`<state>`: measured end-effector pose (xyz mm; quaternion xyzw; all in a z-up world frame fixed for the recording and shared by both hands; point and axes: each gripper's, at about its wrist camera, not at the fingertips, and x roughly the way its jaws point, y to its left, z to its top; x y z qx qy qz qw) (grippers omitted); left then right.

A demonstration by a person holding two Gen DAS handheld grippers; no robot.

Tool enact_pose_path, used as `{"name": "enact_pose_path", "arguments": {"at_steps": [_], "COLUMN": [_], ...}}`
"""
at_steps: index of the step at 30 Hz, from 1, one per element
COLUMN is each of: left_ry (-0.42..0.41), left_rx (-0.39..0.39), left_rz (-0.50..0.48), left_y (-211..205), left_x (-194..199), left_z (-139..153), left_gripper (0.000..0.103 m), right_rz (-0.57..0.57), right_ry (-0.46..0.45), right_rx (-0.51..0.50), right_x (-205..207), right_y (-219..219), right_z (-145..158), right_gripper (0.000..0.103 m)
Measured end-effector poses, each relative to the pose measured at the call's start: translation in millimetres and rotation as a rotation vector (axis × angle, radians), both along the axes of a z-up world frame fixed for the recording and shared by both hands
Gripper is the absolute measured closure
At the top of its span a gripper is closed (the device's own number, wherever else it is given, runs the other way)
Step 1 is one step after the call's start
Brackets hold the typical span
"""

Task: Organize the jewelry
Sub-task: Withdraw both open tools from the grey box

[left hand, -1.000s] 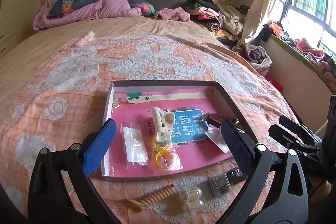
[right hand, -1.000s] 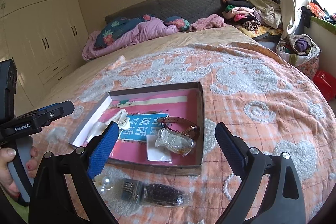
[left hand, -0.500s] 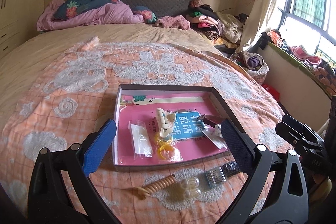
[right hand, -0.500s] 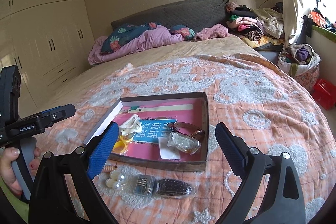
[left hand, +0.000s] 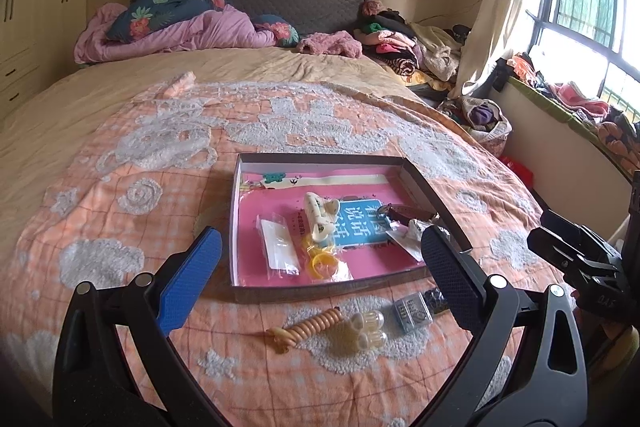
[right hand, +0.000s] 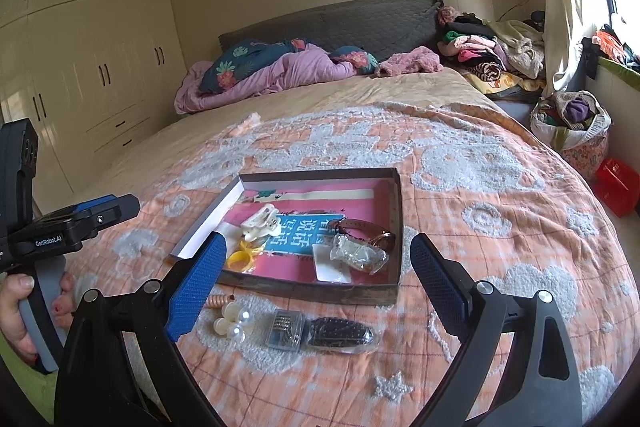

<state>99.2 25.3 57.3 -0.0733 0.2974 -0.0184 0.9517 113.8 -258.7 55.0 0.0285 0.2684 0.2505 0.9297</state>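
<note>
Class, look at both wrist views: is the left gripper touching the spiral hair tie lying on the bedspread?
Apart. The left wrist view shows the left gripper open above the bed, with bare bedspread between its fingers and the spiral hair tie.

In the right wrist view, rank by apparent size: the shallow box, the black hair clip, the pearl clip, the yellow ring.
1. shallow box
2. black hair clip
3. pearl clip and yellow ring: they look alike, and a finger partly hides the ring, so unranked.

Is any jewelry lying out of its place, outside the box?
Yes. Four pieces lie on the bedspread before the box: a spiral hair tie, a pearl clip, a silver clip and a black clip.
</note>
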Motion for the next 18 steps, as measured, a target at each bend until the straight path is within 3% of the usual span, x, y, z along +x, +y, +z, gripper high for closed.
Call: {"name": "enact_pose_path", "arguments": {"at_steps": [18], "left_ry": [0.041], "left_rx": [0.034], "left_rz": [-0.017], "left_y": [-7], "left_x": [-22], "left_z": [-18], "left_gripper": [0.01], "right_rz": [0.034], "right_ry": [0.026], "right_rx": [-0.052], "right_x": [-20], "right_y": [10], "right_z": [-10], "right_gripper": [0.011]}}
